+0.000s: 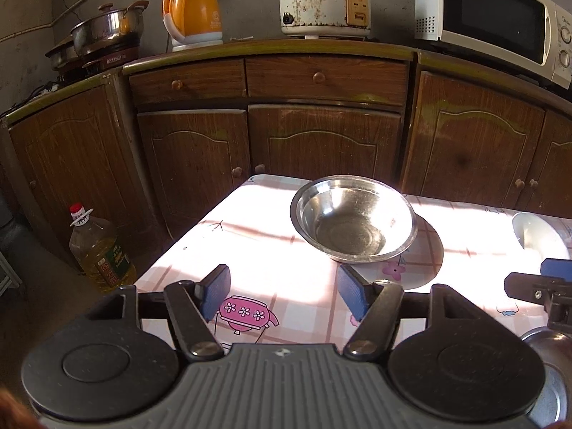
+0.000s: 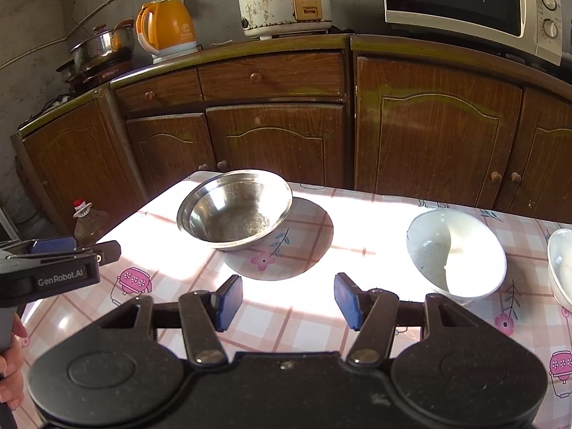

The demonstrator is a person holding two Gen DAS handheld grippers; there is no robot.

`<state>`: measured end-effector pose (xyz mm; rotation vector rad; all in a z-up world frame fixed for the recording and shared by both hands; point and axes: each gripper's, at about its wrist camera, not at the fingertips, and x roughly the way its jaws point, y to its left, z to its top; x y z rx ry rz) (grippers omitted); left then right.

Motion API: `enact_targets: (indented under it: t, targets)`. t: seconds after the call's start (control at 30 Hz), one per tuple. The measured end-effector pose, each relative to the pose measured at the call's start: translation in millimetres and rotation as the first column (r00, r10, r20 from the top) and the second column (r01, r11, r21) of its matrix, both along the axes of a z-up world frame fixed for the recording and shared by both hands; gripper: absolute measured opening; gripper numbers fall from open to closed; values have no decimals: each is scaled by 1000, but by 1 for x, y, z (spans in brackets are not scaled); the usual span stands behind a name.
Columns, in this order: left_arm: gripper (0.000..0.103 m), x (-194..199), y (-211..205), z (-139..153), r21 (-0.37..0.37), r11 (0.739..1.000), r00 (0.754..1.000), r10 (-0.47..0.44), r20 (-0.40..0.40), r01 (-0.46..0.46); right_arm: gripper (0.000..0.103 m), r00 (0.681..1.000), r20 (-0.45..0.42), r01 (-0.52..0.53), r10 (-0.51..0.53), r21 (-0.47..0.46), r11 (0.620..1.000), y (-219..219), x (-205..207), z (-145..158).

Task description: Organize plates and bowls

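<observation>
1. The left gripper [image 1: 282,291] is hanging over the near part of the table [image 1: 264,250], its blue pads spread apart with nothing between them.
2. The right gripper [image 2: 287,300] is hanging over the near part too, with its pads also spread wide and nothing between them.
3. The steel bowl [image 1: 354,218] is sitting near the table's far left corner, in bright sun, and is throwing a round shadow.
4. The white bowl [image 2: 455,254] is sitting to the right of the steel bowl, well apart from it, with bare cloth between them.
5. A second white bowl [image 2: 561,268] is peeking in at the right edge of the table, just beside the first one.
6. The brown cupboards [image 2: 279,143] are standing close behind the table's far edge.
7. An oil bottle [image 1: 100,250] is standing on the floor past the table's left edge.
8. Only the right wrist view is showing the white bowls well; the left wrist view is catching just a bit of one.
9. The left wrist view is showing a shiny metal thing [image 1: 547,357] at its lower right corner; I cannot tell what it is.
10. The right wrist view is showing a hand [image 2: 12,368] holding the left gripper's handle.
</observation>
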<state>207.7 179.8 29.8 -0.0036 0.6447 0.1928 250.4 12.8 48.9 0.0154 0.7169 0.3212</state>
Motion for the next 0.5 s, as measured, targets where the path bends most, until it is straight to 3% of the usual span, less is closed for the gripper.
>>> enact_targets:
  t: [0.5]
  targets:
    - [72,73,37,-26,-25,999,998,39,-54,-40,71,999,-38,-11,11,6,1000,30,79,-24]
